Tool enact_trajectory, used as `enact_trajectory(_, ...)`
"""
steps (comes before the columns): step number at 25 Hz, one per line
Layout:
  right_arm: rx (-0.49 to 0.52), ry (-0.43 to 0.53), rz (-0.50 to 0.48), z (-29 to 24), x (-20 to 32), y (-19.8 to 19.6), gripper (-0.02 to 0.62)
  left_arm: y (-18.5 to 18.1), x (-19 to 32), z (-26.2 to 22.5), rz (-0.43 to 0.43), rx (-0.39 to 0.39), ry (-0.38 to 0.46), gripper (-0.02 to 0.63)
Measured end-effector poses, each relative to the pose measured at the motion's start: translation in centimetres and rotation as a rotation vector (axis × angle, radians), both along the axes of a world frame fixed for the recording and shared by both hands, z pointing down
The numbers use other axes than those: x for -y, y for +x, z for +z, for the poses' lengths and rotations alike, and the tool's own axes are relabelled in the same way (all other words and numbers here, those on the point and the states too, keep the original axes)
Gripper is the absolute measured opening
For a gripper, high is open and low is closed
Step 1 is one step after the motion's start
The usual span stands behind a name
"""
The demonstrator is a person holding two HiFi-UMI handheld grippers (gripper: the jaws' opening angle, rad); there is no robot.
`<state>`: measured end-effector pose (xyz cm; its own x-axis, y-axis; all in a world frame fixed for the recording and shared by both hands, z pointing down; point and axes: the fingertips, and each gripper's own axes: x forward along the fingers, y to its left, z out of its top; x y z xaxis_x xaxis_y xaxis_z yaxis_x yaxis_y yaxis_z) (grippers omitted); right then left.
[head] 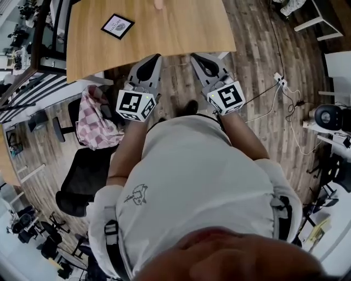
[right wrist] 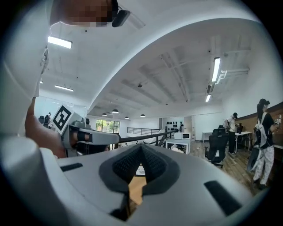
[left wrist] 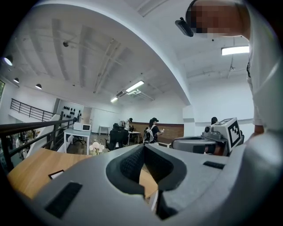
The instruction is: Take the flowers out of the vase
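Observation:
Small white flowers stand at the far end of the wooden table in the left gripper view; the vase under them is too small to make out. A pale pink thing shows at the head view's top edge, cut off. My left gripper and right gripper are held side by side close to my body, at the table's near edge, far from the flowers. Both point level. The left gripper is shut with nothing in it. So is the right gripper.
A black-framed card lies on the table at the left. A black office chair with a pink checked cloth stands on my left. Cables and a power strip lie on the floor at right. People stand far off.

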<state>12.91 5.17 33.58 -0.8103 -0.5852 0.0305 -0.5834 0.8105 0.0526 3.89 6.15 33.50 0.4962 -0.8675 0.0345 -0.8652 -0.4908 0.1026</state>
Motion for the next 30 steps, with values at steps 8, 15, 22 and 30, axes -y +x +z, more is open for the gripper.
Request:
enact_trajectory(8, 0.015, -0.029, -0.063, 0.7, 4.1, 0.8, 0.005, 0.7, 3.8, 0.5, -0.044, -0.015, -0.017, 0.003)
enact_trajectory(15, 0.001, -0.053, -0.059, 1.7, 7.8, -1.5, 0.005, -1.6, 6.9, 1.3, -0.041, -0.011, -0.025, 0.003)
enact_trajectory(22, -0.017, -0.071, -0.015, 2.5, 11.7, -5.4, 0.005, -5.1, 10.9, 1.7, 0.007, -0.029, -0.025, 0.003)
enact_trajectory(30, -0.028, -0.074, 0.044, 2.4, 15.7, -10.6, 0.005, -9.9, 14.9, 1.3, 0.079, -0.038, -0.015, 0.003)
